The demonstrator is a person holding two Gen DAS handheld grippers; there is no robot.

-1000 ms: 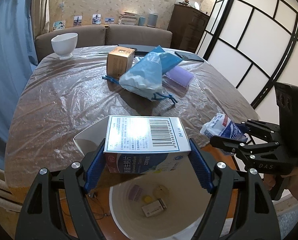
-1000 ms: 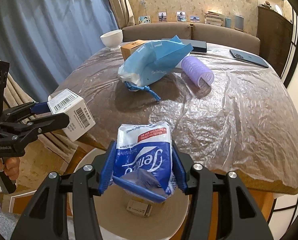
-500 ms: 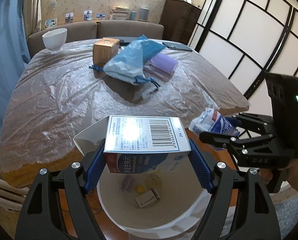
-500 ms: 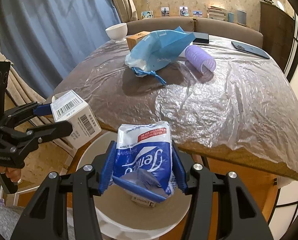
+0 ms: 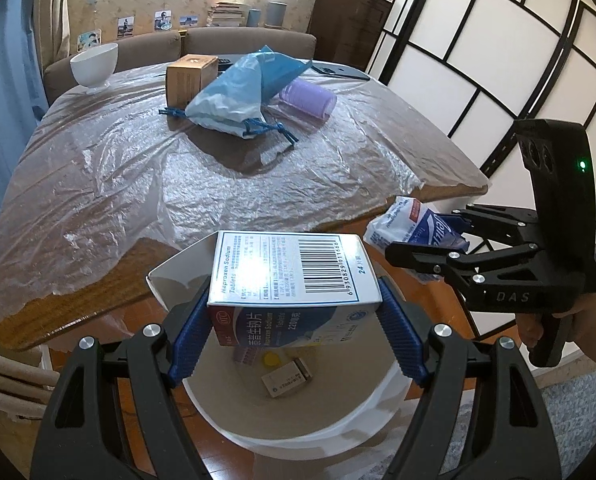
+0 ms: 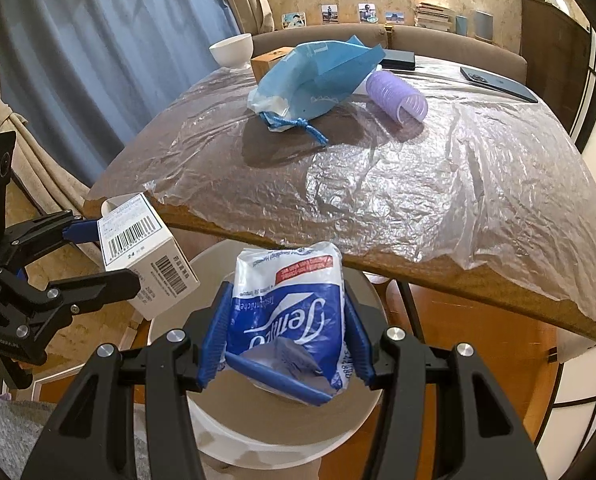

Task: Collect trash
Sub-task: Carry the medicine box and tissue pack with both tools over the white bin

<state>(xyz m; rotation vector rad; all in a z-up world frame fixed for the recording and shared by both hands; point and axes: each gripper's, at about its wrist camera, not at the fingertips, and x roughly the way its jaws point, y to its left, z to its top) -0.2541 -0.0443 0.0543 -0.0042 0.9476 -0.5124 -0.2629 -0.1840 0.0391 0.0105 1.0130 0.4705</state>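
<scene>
Below the plastic-covered wooden table's (image 5: 97,184) edge stands a round white bin (image 5: 298,420). Directly over it, the left gripper (image 5: 295,320) clamps a white-and-blue cardboard medicine box (image 5: 293,280), and the right gripper (image 6: 285,336) squeezes a blue-and-white plastic tissue pack (image 6: 289,312).

Bright daylight is reflected as white glare on the plastic table cover (image 5: 201,184) and medicine box (image 5: 293,272). Edges are bent and darkened by fisheye distortion; focus is sharp.
</scene>
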